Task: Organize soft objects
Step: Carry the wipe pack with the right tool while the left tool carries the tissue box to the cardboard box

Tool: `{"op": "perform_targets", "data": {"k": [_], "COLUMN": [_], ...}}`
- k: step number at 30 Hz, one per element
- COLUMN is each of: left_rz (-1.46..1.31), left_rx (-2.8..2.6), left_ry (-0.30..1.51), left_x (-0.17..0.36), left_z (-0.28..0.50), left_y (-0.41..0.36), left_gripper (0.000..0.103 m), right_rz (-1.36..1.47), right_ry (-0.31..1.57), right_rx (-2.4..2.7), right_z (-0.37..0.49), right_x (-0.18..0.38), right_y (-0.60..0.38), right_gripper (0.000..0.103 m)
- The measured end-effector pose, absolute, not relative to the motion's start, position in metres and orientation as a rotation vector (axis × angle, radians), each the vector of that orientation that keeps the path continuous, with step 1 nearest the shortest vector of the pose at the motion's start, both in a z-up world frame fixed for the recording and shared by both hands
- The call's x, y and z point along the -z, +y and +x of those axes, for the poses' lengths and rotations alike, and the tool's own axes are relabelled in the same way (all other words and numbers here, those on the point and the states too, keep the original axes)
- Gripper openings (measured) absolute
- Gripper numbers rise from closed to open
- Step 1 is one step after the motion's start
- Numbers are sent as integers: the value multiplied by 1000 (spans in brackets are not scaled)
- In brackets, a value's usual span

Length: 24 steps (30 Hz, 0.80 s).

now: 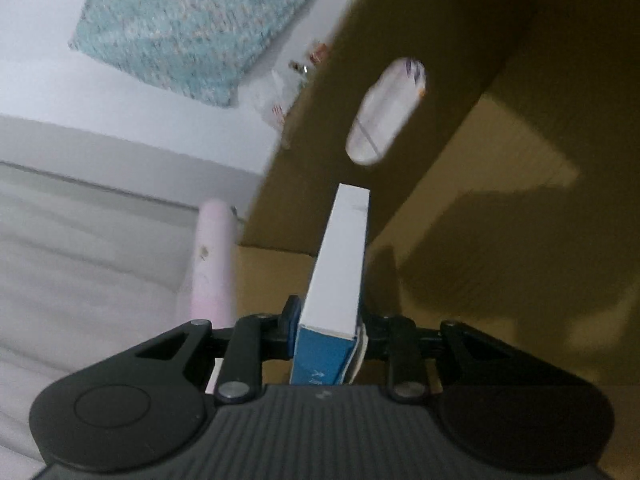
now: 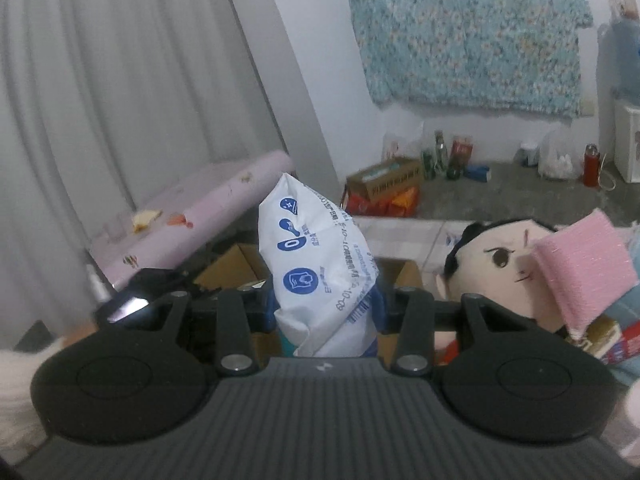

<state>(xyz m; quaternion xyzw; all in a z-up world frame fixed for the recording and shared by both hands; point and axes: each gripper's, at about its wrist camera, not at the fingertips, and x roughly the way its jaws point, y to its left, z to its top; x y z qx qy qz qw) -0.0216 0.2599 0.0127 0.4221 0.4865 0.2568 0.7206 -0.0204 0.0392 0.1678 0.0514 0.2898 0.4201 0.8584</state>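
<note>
Left gripper, lower centre of its view, pinches a flat white-and-blue cardboard packet above the brown cardboard box. Right gripper clamps a crumpled white plastic tissue pack with blue icons at mid-frame. Judgement: lower each well inside the box before releasing. At right, a black-haired plush doll awaits. Floor is grey; a teal patterned cloth hangs at upper right.

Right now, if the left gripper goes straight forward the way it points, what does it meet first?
Probably the inner wall of the cardboard box. The left gripper, shut on a white and blue carton, points into it. The white packet lies nearly in line, though its depth is unclear.
</note>
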Motion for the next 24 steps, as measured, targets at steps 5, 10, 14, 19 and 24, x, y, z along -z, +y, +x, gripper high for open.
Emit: {"op": "perform_targets", "data": {"k": [5, 10, 14, 19, 24], "left_rz": [898, 761, 629, 355, 344], "left_rx": [-552, -450, -382, -330, -309], "left_ry": [1105, 1113, 1065, 1071, 1085], "left_x": [4, -15, -38, -46, -30], "left_z": [-27, -60, -84, -79, -66], "left_y": [277, 279, 281, 305, 308], "left_gripper": [79, 85, 79, 44, 79], "right_rz": [28, -68, -162, -247, -293], "right_ry": [665, 742, 809, 897, 934], "right_rx": [-915, -948, -950, -928, -893], "right_z": [-7, 6, 10, 13, 13], "right_x": [-164, -163, -151, -128, -111], "right_y": [86, 153, 205, 252, 256], "right_gripper": [41, 41, 41, 41, 42]}}
